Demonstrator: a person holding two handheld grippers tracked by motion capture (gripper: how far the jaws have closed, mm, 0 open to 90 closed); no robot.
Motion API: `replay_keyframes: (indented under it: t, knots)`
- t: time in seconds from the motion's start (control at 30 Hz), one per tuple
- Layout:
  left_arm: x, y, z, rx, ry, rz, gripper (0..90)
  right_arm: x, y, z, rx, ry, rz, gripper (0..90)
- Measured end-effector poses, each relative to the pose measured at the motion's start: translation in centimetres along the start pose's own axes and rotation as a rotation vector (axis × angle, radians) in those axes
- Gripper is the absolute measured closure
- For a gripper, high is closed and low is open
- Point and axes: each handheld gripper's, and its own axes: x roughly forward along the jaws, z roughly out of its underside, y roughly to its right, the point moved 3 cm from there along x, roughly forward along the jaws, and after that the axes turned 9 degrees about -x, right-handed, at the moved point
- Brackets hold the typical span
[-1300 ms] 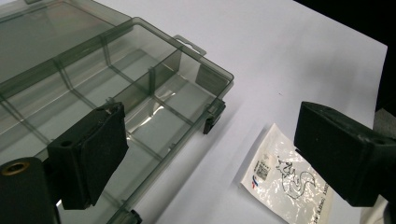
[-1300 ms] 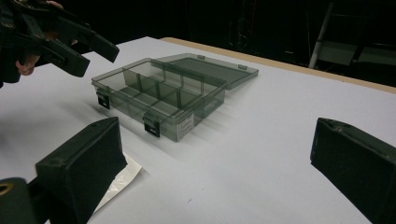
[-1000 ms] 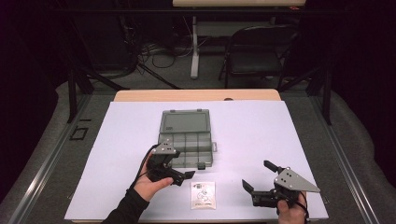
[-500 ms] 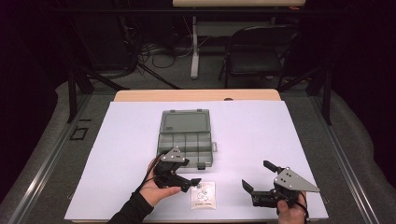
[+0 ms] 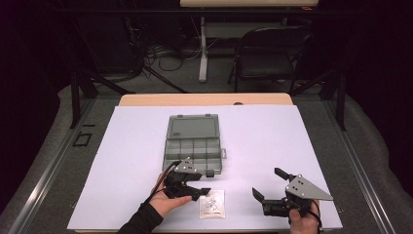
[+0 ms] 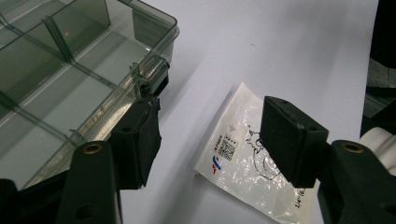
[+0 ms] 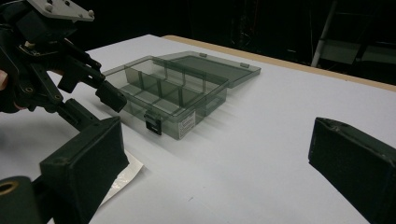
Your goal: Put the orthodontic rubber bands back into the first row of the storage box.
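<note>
A small clear plastic bag (image 5: pixel 212 203) with printed labels lies flat on the white table, just in front of an open grey compartment box (image 5: pixel 192 146). My left gripper (image 5: pixel 204 183) hovers low over the bag's left edge. In the left gripper view its jaws have just been closing; the gripper (image 6: pixel 215 140) straddles the bag (image 6: pixel 243 161), and the pads do not press on it. The box (image 6: pixel 60 70) is close beside its left jaw. My right gripper (image 5: pixel 267 183) rests open to the right of the bag with nothing between its fingers (image 7: pixel 88 163).
The box lid (image 5: pixel 192 126) lies folded back, away from me. The white table sheet (image 5: pixel 292 136) has bare room to the right and left of the box. A folding chair (image 5: pixel 265 53) and stands are beyond the far edge.
The left gripper has moved right and down from beside the box to the bag, and its jaws have narrowed. The right gripper has stayed put.
</note>
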Motion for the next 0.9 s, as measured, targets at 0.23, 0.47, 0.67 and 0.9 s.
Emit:
replay_keyframes:
  t: [0.23, 0.47, 0.67, 0.9]
  knots:
    - [0.7, 0.0, 0.4, 0.008, -0.027, 0.021, 49.5, 0.1, 0.0, 0.0, -0.002, -0.004, -0.003, 4.3]
    - [1.3, -0.1, 0.7, 0.008, -0.04, 0.018, 63.7, 0.1, 0.0, 0.0, -0.001, -0.003, 0.001, 4.9]
    - [1.7, -0.2, 0.9, 0.014, -0.052, 0.015, 68.8, 0.0, 0.0, 0.0, -0.003, -0.002, -0.001, 5.0]
    - [2.1, -0.3, 1.1, 0.023, -0.074, 0.015, 76.0, 0.1, 0.0, 0.1, 0.0, 0.003, 0.001, 5.2]
